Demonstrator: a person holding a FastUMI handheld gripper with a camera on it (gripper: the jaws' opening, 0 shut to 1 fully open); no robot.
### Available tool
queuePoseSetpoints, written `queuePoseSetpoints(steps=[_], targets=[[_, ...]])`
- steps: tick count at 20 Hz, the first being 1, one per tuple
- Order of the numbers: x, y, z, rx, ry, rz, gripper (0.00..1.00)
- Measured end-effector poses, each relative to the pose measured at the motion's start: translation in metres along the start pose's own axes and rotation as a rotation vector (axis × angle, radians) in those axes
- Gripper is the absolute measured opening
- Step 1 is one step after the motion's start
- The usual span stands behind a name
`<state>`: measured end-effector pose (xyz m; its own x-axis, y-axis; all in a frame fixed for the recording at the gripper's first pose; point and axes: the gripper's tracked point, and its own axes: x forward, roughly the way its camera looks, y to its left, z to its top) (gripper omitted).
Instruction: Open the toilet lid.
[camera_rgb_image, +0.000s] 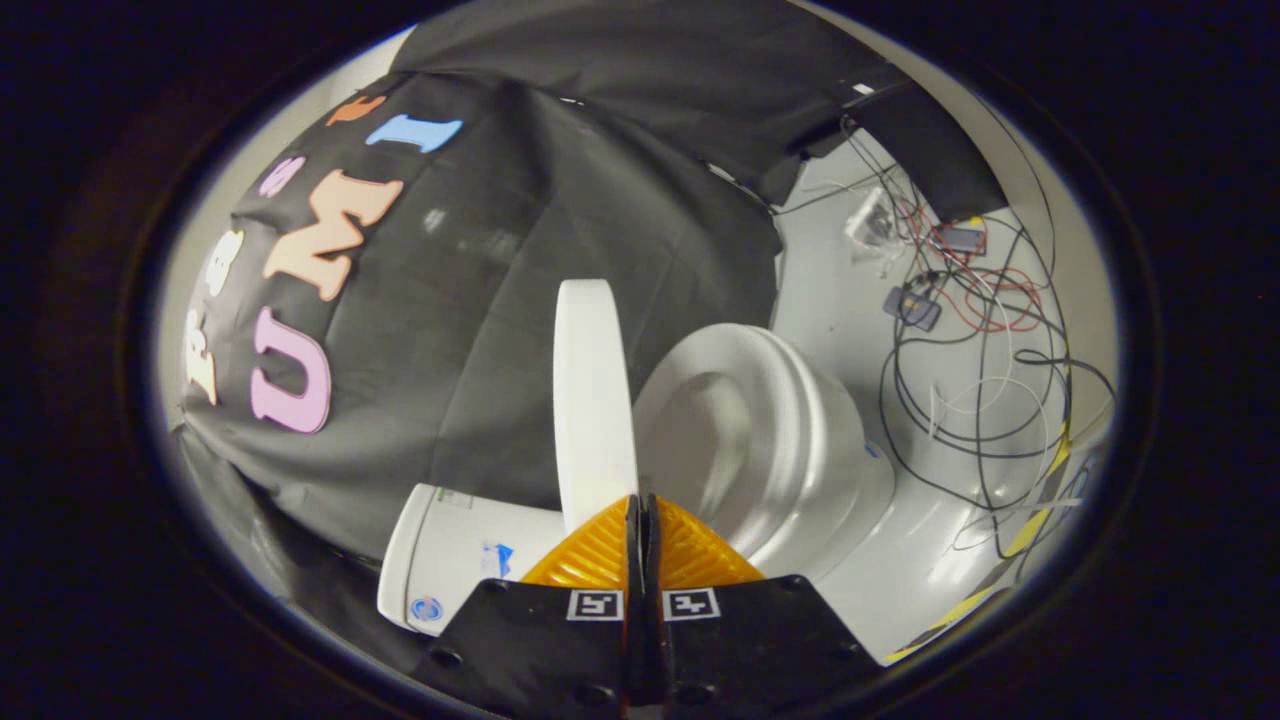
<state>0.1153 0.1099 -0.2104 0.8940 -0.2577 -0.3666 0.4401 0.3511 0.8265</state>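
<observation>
Looking along the fingers, you have the booth's black cloth wall (560, 230) behind everything, and the pale floor (900, 560) off to one side. The view is rolled, so the toilet (800, 450) appears tipped on its side; its tank (450, 560) lies just beside the fingers, against the cloth. The lid (592, 400) already stands raised, edge-on to you, well apart from the seat and bowl (740, 440), which lie open beside it. That suggests the lift is essentially done and the lid is up near the tank, where it can rest without falling back. Your gripper (640, 515) sits at the lid's near edge with its jaws narrowed to a thin slit; whether they pinch the lid's rim or merely touch it, you cannot tell from here. A tangle of loose cables (985, 400) and small electronics (912, 305) litters the floor beyond the bowl, well apart from your path, so nothing blocks a retreat.
</observation>
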Motion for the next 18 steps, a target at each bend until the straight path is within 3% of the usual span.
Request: queuePoseSetpoints(steps=[5,18], targets=[[-0.013,0.056,-0.003,-0.072,-0.028,0.041,0.0],[-0.018,0.113,-0.023,-0.327,-0.041,0.019,0.0]])
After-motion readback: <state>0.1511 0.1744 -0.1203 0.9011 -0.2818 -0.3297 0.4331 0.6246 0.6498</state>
